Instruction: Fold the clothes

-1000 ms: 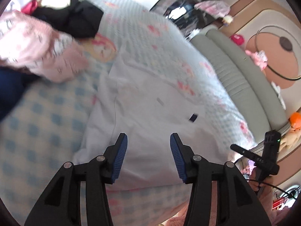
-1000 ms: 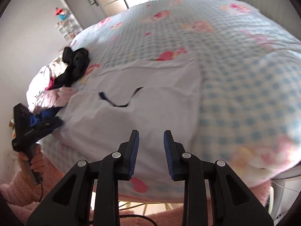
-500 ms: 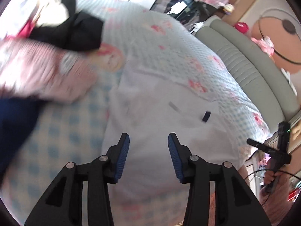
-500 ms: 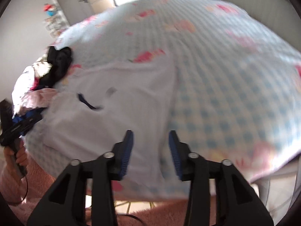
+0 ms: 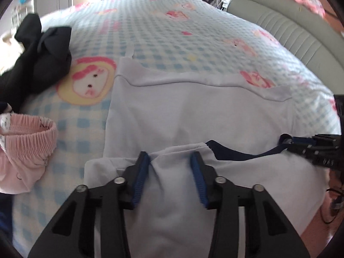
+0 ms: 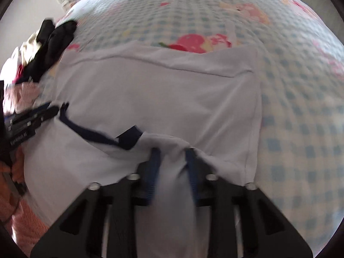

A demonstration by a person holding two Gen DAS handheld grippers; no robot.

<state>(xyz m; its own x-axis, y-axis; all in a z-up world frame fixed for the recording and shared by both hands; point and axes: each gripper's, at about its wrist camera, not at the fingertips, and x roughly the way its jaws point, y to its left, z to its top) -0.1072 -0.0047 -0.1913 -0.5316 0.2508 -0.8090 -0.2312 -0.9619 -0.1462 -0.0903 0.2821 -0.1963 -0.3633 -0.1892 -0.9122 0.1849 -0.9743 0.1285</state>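
Note:
A white shirt [image 5: 193,118] with a navy collar [image 5: 236,157] lies flat on the checked bedspread [image 5: 172,32]. My left gripper [image 5: 169,161] is down on the shirt's near edge left of the collar. Its jaws stand well apart, with a raised fold of white cloth between them. In the right wrist view the same shirt [image 6: 161,90] fills the middle. My right gripper [image 6: 172,157] sits just right of the collar [image 6: 96,137], its blue pads pressed into a bunched ridge of cloth with creases running out from it. Each gripper shows at the edge of the other's view.
A black garment [image 5: 43,53] and a pink smocked garment [image 5: 25,150] lie left of the shirt. A grey padded headboard [image 5: 290,28] curves along the bed's far right. A person's pink fleecy sleeve [image 6: 21,215] is at the lower left.
Both grippers have dropped from above the bed onto the shirt's near edge, either side of the collar. The right jaws narrowed onto bunched cloth; the left jaws narrowed slightly.

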